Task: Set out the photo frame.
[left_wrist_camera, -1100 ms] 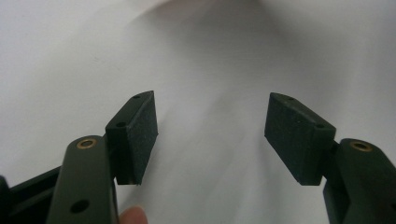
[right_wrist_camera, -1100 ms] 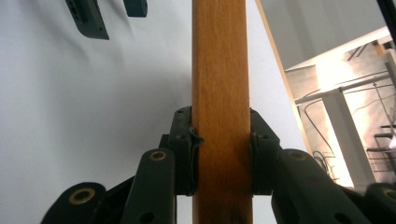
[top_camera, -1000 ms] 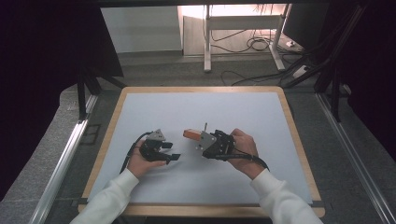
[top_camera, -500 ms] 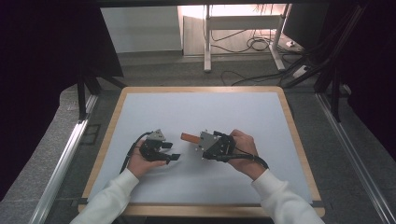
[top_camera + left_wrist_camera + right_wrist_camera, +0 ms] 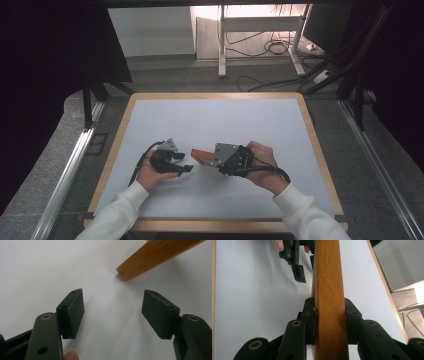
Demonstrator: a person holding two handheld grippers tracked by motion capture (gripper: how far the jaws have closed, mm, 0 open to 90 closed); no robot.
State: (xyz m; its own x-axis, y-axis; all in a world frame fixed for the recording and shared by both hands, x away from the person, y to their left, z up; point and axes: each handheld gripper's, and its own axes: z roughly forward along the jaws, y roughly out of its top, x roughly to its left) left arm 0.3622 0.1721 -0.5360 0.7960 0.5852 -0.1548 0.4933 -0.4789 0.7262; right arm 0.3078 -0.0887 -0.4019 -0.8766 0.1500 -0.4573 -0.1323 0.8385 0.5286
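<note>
A long brown wooden block (image 5: 200, 154) is clamped between the jaws of my right gripper (image 5: 212, 159), which a hand holds just right of the table's middle. In the right gripper view, the block (image 5: 329, 290) runs straight up between the pressing pads, and my right gripper (image 5: 329, 315) is shut on it. My left gripper (image 5: 186, 167) lies close to the left with its jaws wide apart. In the left gripper view, the left gripper (image 5: 115, 312) is open over bare white table, with the block's free end (image 5: 150, 257) just beyond and to the right of the pads.
The white table top has a wooden rim (image 5: 320, 150). Beyond the far edge are desk legs and cables (image 5: 270, 47) on the floor. A metal rail (image 5: 70, 170) runs along the left side.
The block's free end has dipped a little toward the table and the left gripper. The left gripper has stayed put with its jaws apart.
</note>
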